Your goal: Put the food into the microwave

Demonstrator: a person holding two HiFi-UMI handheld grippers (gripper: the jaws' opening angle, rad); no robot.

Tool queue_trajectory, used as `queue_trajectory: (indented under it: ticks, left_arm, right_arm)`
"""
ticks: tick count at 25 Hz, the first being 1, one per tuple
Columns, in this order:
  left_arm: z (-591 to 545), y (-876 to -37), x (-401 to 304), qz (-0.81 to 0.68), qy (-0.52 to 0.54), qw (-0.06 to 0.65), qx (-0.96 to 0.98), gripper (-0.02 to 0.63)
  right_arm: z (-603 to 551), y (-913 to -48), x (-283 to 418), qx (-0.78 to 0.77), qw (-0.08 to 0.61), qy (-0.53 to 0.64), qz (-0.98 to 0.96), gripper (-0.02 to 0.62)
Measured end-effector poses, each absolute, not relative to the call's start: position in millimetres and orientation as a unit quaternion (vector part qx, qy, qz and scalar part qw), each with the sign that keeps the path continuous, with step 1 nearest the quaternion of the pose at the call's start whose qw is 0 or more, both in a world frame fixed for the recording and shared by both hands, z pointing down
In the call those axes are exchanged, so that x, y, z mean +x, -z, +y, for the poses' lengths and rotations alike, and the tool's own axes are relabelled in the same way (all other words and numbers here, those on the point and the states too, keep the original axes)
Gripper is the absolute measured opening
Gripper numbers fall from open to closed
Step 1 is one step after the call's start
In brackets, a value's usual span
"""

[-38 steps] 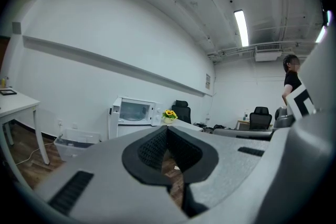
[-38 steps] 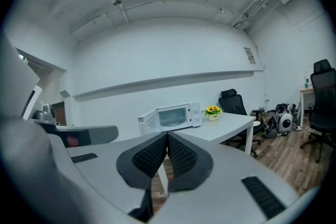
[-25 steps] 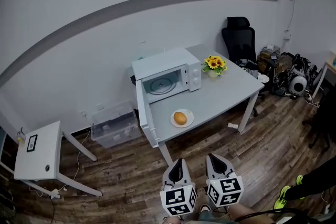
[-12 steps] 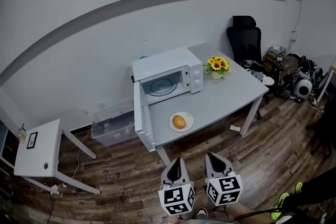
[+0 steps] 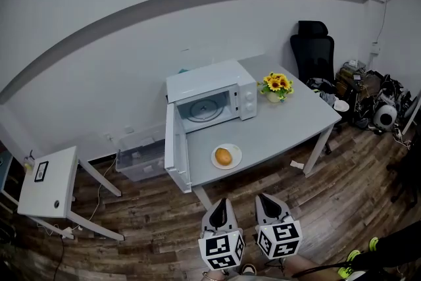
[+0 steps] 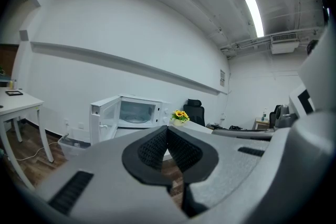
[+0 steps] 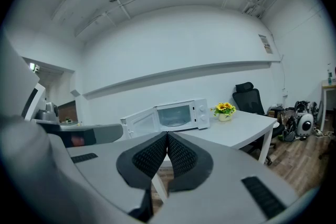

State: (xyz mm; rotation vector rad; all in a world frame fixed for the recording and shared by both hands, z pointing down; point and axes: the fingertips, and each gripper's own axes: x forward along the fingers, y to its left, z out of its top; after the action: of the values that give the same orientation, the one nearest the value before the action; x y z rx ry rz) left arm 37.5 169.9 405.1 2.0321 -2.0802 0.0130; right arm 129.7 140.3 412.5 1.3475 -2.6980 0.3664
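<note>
With its door swung wide, likely so that the cavity is ready, the microwave stands behind the food on a plate on the table, while the left gripper and the right gripper, both closed and empty, hang well short of the table.

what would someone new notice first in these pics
The white microwave on the grey table stands out, its door wide open. In front of it sits a plate with a round orange food item, and yellow sunflowers stand beside it. Low in the head view, the left gripper and right gripper are shut and empty.
</note>
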Motion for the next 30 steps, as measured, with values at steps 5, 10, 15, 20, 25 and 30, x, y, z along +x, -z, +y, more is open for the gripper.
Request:
queue_trajectory:
  ticks: [5, 10, 15, 20, 25, 30]
  left_arm:
    - [165.3, -405.3, 37.6, -0.715, -0.011, 0.114, 0.690, 0.002]
    - [161.8, -408.1, 33.9, -0.718, -0.016, 0.117, 0.686, 0.002]
    - [158.8, -413.2, 28.9, -0.721, -0.017, 0.119, 0.683, 0.002]
    - [151.0, -420.1, 20.9, -0.725, -0.018, 0.124, 0.678, 0.002]
    - [129.7, -421.9, 10.6, -0.728, -0.016, 0.120, 0.675, 0.002]
    - [103.8, -420.0, -2.3, -0.732, -0.010, 0.118, 0.671, 0.002]
  right_arm:
    - [132.4, -413.0, 132.4, 0.441, 0.050, -0.124, -0.888, 0.015]
    - [128.0, -415.8, 132.1, 0.439, 0.053, -0.128, -0.888, 0.015]
    - [121.6, -421.0, 132.0, 0.443, 0.051, -0.134, -0.885, 0.015]
    - [111.1, -425.3, 123.7, 0.440, 0.051, -0.139, -0.886, 0.015]
    - [89.4, -427.1, 114.1, 0.438, 0.047, -0.138, -0.887, 0.015]
    - [63.5, -426.3, 102.6, 0.435, 0.046, -0.135, -0.889, 0.015]
